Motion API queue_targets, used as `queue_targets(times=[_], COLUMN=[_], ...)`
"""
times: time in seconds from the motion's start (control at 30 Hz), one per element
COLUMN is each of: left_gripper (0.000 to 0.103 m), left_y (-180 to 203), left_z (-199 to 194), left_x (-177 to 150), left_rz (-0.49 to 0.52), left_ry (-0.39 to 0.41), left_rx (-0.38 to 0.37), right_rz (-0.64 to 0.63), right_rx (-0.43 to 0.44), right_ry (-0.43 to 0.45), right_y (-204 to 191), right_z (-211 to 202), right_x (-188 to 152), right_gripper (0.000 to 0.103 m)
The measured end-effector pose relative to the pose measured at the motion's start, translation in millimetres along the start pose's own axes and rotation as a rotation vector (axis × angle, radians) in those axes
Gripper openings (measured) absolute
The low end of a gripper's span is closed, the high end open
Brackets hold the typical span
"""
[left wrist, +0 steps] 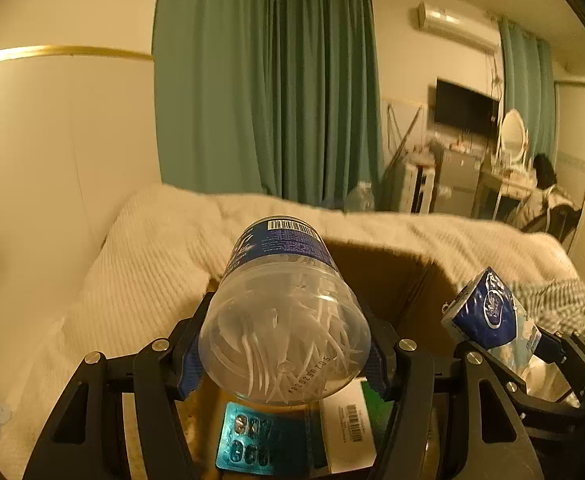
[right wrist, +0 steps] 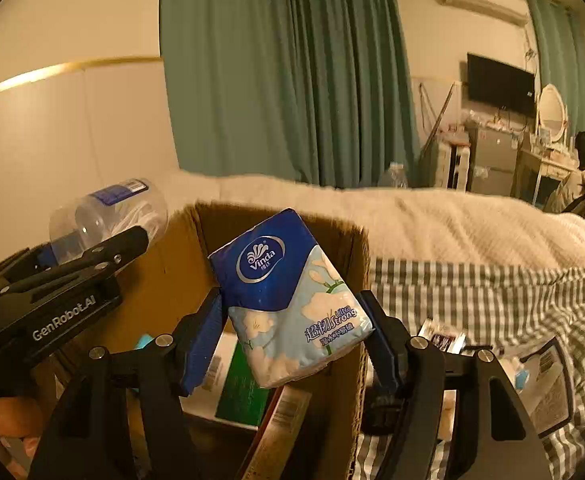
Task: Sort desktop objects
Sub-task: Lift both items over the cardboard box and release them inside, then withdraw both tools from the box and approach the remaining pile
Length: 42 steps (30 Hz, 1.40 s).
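**Both grippers loaded, held over the cardboard box**

Left gripper (left wrist: 284, 354): jaws partway apart and clamped on a clear plastic jar (left wrist: 284, 320), its blue pads pressing the jar's sides. Jar lies on its side, base toward the camera, blue label with barcode at the far end. White floss picks fill the inside. A printed date code shows along the lower rim of the base.

Right gripper (right wrist: 292, 336): jaws at a similar width, closed on a tissue pack (right wrist: 288, 300), blue and white with a flower print. Pack sits tilted, blue end up and to the left, pinched between the two blue pads.

Both loads hang above an open cardboard box (right wrist: 356, 280) that stands on the bed (right wrist: 472, 220). The jar is over the left part of the box, the tissue pack over the right part, near the box's right wall.

Inside the box, below the jar: a teal blister pack (left wrist: 248, 440) of pills, lying flat. Beside it a white and green carton (right wrist: 240, 392) with a barcode.

On the bed to the right of the box, on the striped sheet (right wrist: 492, 300): several small packets, too blurred to identify.

A person's fingers (right wrist: 4, 420) show at the lower left of the right wrist view, below the left gripper body.
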<state>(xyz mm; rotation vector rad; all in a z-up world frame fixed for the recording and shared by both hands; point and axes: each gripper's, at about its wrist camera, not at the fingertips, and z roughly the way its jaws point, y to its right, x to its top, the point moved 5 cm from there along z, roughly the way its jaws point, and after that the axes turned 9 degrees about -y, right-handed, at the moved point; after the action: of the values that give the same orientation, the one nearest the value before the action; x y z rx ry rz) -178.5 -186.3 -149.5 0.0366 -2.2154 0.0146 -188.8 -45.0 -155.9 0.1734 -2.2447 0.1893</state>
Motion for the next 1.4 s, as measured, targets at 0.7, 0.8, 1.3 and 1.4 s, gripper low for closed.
queue_targets(times=[0.7,0.8,1.3,1.4], left_gripper=[0.075,0.079,0.097,0.103], left_y=[0,-3,-16,-13], left_z=[3,-12,-88,-101], left_x=[-1,5,31,34], left_rz=[-0.022,-0.039,-0.137,-0.142], left_ry=[-0.043,-0.002,0.195,0.228], left_rx=[-0.002,0.002,-0.062,-0.073], right_rz=[-0.109,-0.127,-0.090,-0.056], right_rx=[-0.006,-0.022,-0.031,-0.025], right_ry=[-0.149,-0.113,0.171,0.225], right_y=[-14,-15,2,12], right_z=[34,26,-57,-77], right_x=[-21,-18,17,23], right_gripper=[0.076,0.082,0.097,0.100])
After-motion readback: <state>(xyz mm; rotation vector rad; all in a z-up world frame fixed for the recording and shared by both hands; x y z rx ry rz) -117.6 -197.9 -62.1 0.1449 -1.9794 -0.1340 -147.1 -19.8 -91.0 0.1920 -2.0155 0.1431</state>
